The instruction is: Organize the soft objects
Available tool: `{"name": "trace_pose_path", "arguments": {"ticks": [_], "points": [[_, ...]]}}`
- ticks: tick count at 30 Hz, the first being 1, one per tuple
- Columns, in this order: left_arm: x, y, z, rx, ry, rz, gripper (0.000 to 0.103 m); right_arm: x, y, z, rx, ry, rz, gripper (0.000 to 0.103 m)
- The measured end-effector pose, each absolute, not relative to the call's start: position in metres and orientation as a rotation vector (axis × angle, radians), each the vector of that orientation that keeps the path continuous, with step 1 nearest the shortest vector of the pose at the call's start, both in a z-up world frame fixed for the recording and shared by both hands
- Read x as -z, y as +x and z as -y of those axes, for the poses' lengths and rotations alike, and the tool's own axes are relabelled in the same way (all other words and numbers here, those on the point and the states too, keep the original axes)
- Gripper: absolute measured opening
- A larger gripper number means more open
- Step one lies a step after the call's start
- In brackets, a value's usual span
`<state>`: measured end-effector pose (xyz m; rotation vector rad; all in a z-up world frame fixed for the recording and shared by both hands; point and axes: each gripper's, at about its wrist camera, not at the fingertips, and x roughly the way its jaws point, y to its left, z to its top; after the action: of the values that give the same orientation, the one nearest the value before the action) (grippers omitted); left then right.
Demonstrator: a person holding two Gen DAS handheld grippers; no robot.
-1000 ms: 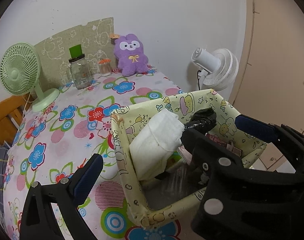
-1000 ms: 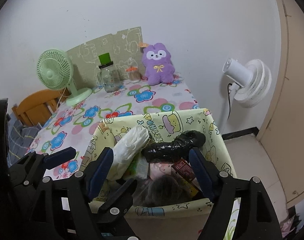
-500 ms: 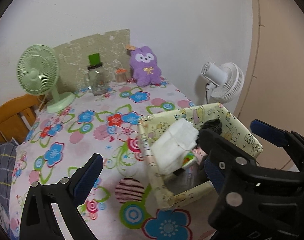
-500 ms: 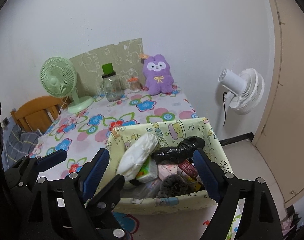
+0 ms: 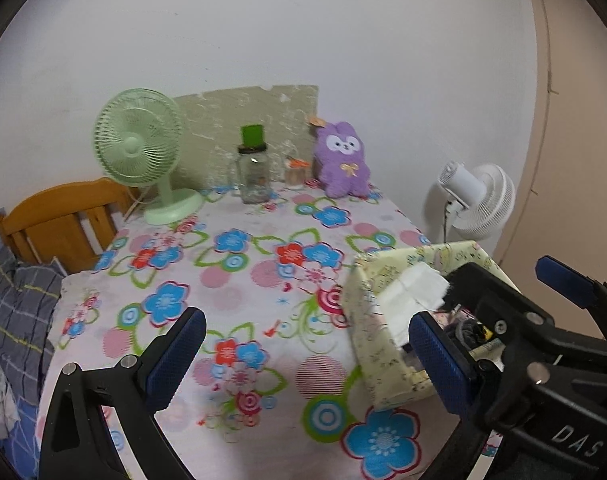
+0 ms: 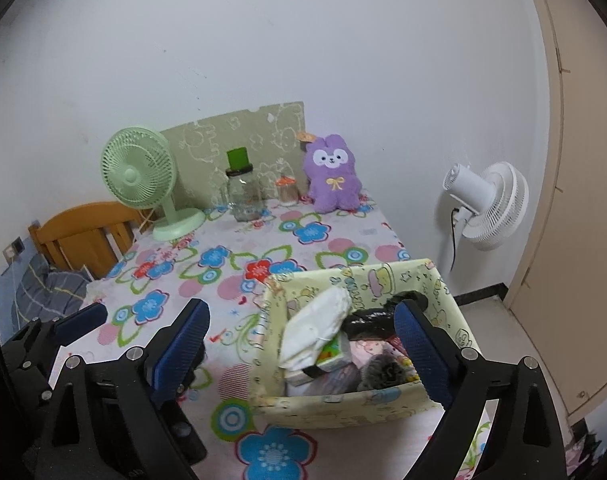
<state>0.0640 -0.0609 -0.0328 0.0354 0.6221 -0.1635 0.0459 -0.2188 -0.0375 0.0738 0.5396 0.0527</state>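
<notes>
A yellow cartoon-print fabric basket (image 6: 343, 404) (image 5: 367, 344) stands at the table's near right corner. It holds a white folded cloth (image 6: 315, 328) (image 5: 411, 292), a black bagged item (image 6: 375, 316), a grey fuzzy thing (image 6: 383, 372) and small packs. A purple plush (image 6: 333, 176) (image 5: 343, 160) sits upright at the far edge by the wall. My right gripper (image 6: 301, 348) hangs back above the basket's front, its jaws opening and pressing on nothing. My left gripper (image 5: 303, 360) is open over bare tablecloth, left of the basket.
At the back of the floral tablecloth (image 6: 231, 280) stand a green desk fan (image 6: 139, 176), a glass jar with a green lid (image 6: 243, 192) and a small orange-lidded jar (image 6: 286, 192). A white fan (image 6: 491, 204) stands beyond the right edge, a wooden chair (image 6: 83, 232) on the left.
Both grippers have drawn back and up from the basket, which now looks smaller and lower. The right jaws have spread wider. The left view has swung left onto the tablecloth.
</notes>
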Motion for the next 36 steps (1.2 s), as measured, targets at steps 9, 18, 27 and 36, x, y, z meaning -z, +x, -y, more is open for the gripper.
{"name": "trace_pose_path", "arguments": {"ticks": [9,18,27,36], "points": [[0.018,0.045,0.013,0.061,-0.018,-0.578,0.102,0.016,0.032,0.193,-0.089,0.060,-0.495,0.098],[-0.001,0.014,-0.020,0.018,-0.015,-0.487,0.103,-0.001,0.009,0.172,-0.092,0.052,-0.434,0.103],[-0.010,-0.005,-0.037,0.013,-0.010,-0.439,0.103,-0.003,-0.009,0.164,-0.088,0.057,-0.411,0.103],[-0.010,-0.007,-0.036,0.022,-0.008,-0.435,0.103,-0.003,-0.012,0.165,-0.080,0.065,-0.413,0.103]]}}
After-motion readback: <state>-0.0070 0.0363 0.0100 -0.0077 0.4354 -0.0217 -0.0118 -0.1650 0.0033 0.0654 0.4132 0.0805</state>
